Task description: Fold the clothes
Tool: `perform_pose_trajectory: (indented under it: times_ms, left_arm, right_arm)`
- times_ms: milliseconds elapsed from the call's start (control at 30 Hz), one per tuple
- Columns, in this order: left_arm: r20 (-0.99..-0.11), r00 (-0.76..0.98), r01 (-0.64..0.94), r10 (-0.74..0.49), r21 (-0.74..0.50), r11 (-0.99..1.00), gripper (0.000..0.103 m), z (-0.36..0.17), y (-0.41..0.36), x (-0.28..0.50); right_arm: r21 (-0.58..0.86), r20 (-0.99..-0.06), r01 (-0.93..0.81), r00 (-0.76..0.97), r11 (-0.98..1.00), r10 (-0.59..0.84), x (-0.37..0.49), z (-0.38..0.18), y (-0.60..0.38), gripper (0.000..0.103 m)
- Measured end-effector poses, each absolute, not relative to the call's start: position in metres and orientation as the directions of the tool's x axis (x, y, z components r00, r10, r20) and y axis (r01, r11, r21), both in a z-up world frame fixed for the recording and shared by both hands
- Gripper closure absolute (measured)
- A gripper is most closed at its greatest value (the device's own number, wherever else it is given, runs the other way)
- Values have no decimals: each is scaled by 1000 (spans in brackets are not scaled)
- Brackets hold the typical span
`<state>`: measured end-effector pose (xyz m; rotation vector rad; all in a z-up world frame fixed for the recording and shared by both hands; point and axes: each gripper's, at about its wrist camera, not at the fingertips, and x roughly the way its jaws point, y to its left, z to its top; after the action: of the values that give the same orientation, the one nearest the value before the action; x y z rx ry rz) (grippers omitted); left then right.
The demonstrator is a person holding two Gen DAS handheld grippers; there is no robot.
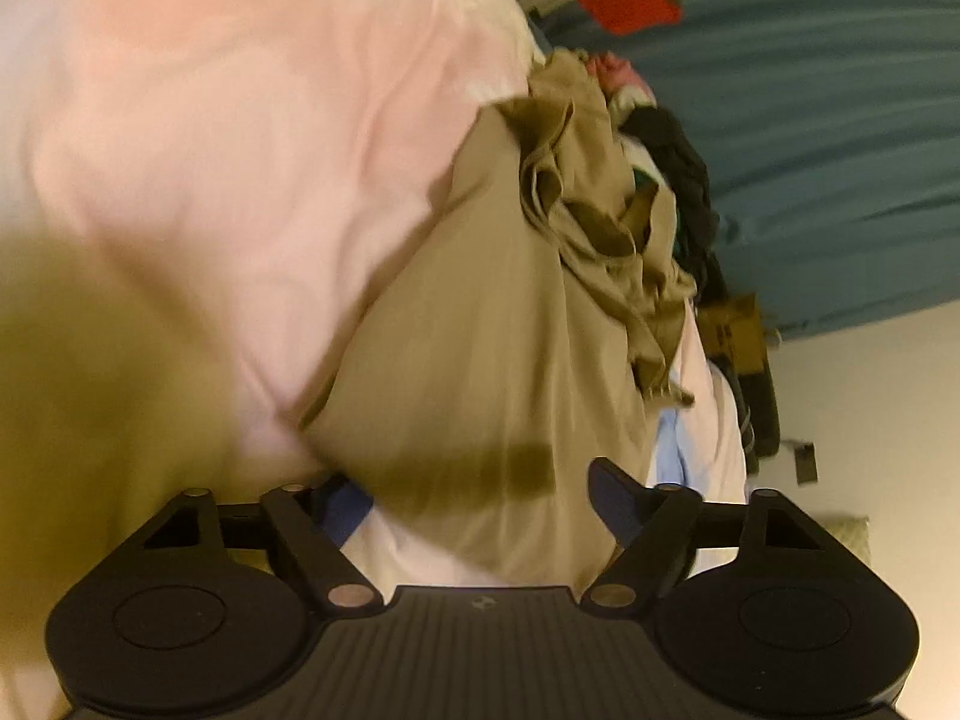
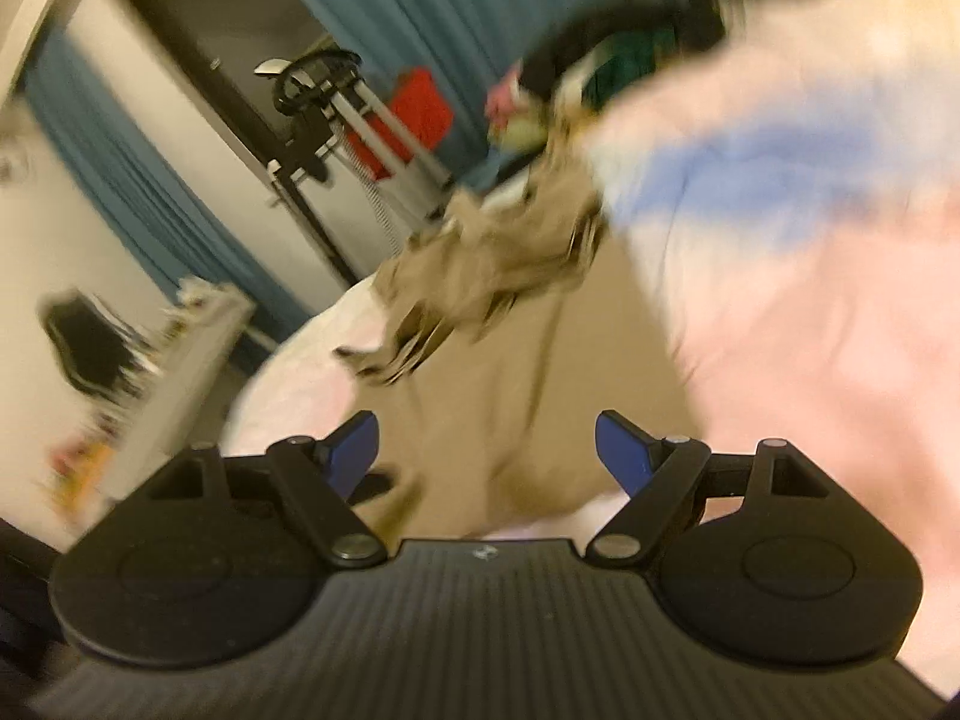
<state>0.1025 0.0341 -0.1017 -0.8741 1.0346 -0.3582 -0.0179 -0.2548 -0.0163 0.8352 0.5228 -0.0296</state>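
Both grippers hang over the tan garment (image 1: 480,330), jaws spread and gripping nothing. Left gripper (image 1: 480,498) sits low over its near edge, cloth between the fingers but unpinched, likely lining up a grasp. Right gripper (image 2: 486,450) hovers released. Beside the garment lies pink bedding (image 1: 240,150); beyond it, a clothes heap (image 1: 672,162).

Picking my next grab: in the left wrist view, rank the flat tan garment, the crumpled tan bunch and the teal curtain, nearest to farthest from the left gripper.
1. Flat tan garment: between the open left gripper fingers.
2. Crumpled tan bunch: ahead, slightly right.
3. Teal curtain: background, upper right.
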Motion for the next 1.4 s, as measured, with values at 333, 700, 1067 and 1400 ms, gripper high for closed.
perform_pose_trajectory:
  times_ms: [333,700,1067,1400]
  left_arm:
    - [-568,554,-183,-609,-796,577,91,-97,50,105]
    - [-497,595,-87,-632,-821,564,93,-73,52,102]
    - [-403,656,25,-638,-833,553,95,-32,68,66]
    - [-340,677,86,-652,-844,529,96,5,97,-59]
  right_arm:
    - [920,-365,253,832,299,417,20,-91,-263,23]
    - [883,-427,363,885,299,187,4,-97,-291,81]
    - [852,-321,227,938,472,129,-26,-39,-280,92]
    - [830,-316,213,941,515,121,-128,11,-248,92]
